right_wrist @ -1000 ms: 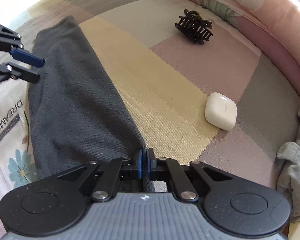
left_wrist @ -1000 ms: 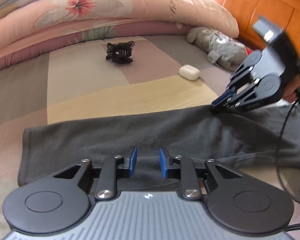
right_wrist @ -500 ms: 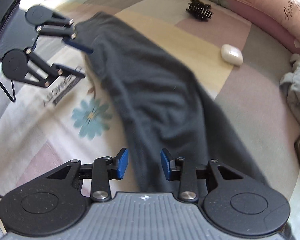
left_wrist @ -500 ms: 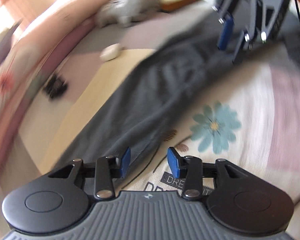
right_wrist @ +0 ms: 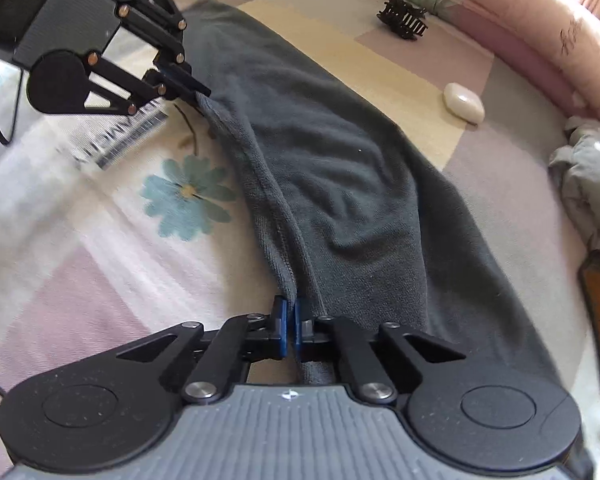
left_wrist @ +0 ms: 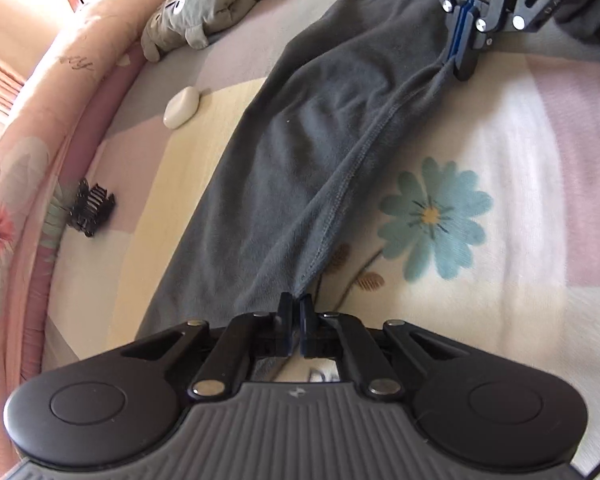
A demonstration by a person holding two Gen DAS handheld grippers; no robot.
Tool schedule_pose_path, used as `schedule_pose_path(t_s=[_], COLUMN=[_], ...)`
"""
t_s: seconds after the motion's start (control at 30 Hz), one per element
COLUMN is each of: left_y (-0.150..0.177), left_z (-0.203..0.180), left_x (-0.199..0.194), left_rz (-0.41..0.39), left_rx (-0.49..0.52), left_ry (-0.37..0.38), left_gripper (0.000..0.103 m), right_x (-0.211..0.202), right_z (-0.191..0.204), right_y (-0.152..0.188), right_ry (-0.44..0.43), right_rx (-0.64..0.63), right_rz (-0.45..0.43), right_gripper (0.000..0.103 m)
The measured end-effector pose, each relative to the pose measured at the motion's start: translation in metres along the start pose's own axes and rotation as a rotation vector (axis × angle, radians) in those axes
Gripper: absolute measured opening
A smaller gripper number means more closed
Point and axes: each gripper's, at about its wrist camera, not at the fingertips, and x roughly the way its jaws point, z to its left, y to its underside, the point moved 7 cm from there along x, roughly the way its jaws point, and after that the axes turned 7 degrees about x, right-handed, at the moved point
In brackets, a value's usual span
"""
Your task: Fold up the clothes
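Left wrist view, pastel patchwork bedsheet, both grippers pinching grey garment hem

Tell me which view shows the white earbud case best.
The right wrist view: the earbud case lies face-on and unobstructed beside the grey garment. The left wrist view shows it smaller and more tilted.

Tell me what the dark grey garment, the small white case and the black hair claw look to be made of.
Dark grey garment: soft knit, likely fleece or brushed cotton; matte, fuzzy nap, stitched seam along the edge that both grippers pinch. Small white case: smooth hard plastic, by its glossy highlight and rounded shell. Black hair claw: probably rigid plastic; slightly shiny interlocking teeth, though too small to be sure.
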Motion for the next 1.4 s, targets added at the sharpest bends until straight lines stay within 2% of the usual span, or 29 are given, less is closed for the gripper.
schedule_pose_path(t_s=[0.13,0.23,0.3,0.33,0.4,0.5,0.6,0.7,0.77,0.83,0.9,0.93,0.97,1.07,1.1,1.17,1.27,1.37,1.4], left_y=[0.017,0.027,0.031,0.031,0.028,0.016,0.006,0.013,0.027,0.04,0.049,0.044,0.04,0.026,0.022,0.012,0.007,0.021,0.027], left_z=[-0.006,0.0,0.014,0.023,0.045,0.072,0.078,0.064,0.05,0.043,0.041,0.046,0.05,0.064,0.069,0.079,0.088,0.076,0.072], left_x=[-0.003,-0.01,-0.017,-0.019,-0.019,-0.007,0.017,0.033,0.025,0.016,0.008,0.006,0.004,-0.002,-0.004,0.004,0.029,0.041,0.037], left_rz=[0.059,0.078,0.077,0.071,0.033,-0.027,-0.06,0.0,-0.012,0.0,0.01,-0.006,-0.023,-0.073,-0.09,-0.111,-0.1,-0.03,-0.041], left_rx=[-0.042,-0.123,-0.21,-0.261,-0.361,-0.48,-0.58,-0.596,-0.575,-0.598,-0.622,-0.627,-0.631,-0.645,-0.649,-0.661,-0.72,-0.681,-0.684], left_ry=[0.047,0.055,0.041,0.029,0.003,-0.023,0.009,0.044,0.024,0.031,0.04,0.038,0.036,0.03,0.027,0.018,0.018,-0.003,-0.002], left_gripper=[0.001,0.005,0.007,0.008,0.008,0.008,0.008,0.008,0.008,0.008,0.008,0.009,0.009,0.009,0.014,0.017,0.017,0.018,0.019], right_x=[0.006,-0.002,-0.021,-0.029,-0.041,-0.039,-0.018,0.008,0.021,0.024,0.021,0.019,0.015,-0.006,-0.011,-0.012,0.001,0.007,0.008], right_z=[0.002,-0.005,-0.013,-0.02,-0.038,-0.072,-0.102,-0.118,-0.132,-0.143,-0.148,-0.149,-0.149,-0.129,-0.119,-0.096,-0.062,-0.034,-0.025], right_y=[0.002,-0.002,-0.002,-0.004,-0.009,-0.018,-0.028,-0.034,-0.037,-0.042,-0.044,-0.044,-0.044,-0.036,-0.033,-0.028,-0.021,-0.004,0.002], right_ry=[-0.065,-0.148,-0.203,-0.203,-0.153,-0.026,0.043,0.071,0.126,0.119,0.157,0.183,0.189,0.118,0.096,0.064,0.028,0.006,0.0], right_rx=[0.043,0.125,0.211,0.246,0.293,0.351,0.417,0.433,0.431,0.461,0.478,0.484,0.494,0.527,0.53,0.525,0.521,0.542,0.55], right_rz=[0.047,0.044,0.01,-0.012,-0.068,-0.112,-0.134,-0.122,-0.136,-0.165,-0.16,-0.153,-0.15,-0.159,-0.159,-0.149,-0.123,-0.09,-0.079], right_gripper=[0.008,0.03,0.03,0.03,0.03,0.03,0.03,0.029,0.025,0.023,0.024,0.028,0.028,0.031,0.031,0.031,0.031,0.033,0.033])
